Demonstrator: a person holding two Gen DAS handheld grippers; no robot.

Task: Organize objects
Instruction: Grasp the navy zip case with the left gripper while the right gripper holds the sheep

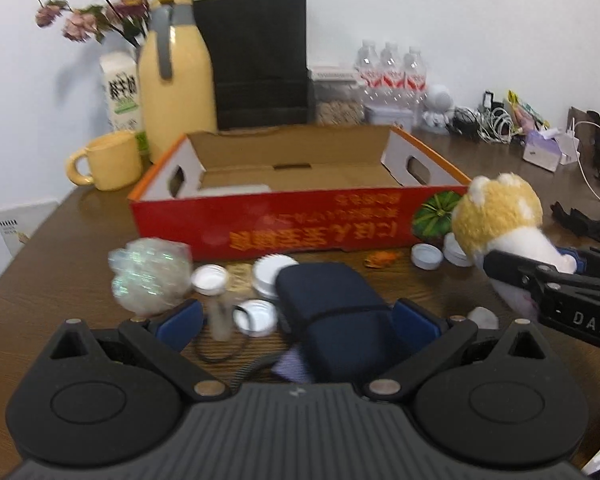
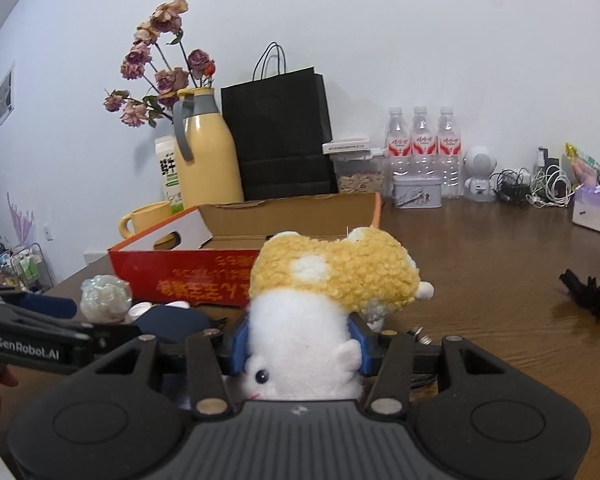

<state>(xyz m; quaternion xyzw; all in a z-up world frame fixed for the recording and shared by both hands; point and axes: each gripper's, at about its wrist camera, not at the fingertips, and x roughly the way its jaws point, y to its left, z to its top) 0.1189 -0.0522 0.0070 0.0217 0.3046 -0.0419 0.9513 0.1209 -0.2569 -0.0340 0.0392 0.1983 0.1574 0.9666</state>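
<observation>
A red cardboard box with an open top stands mid-table; it also shows in the right wrist view. My left gripper is open, its blue pads either side of a dark navy case lying on the table. My right gripper is shut on a yellow and white plush toy, held above the table to the right of the box; the toy also shows in the left wrist view. White lids, a crinkled iridescent ball and a black cable lie before the box.
A yellow jug, yellow mug, milk carton, dried flowers, black paper bag, three water bottles, a tin, a small white robot figure, cables and a tissue pack stand along the back. A black cloth lies at the right.
</observation>
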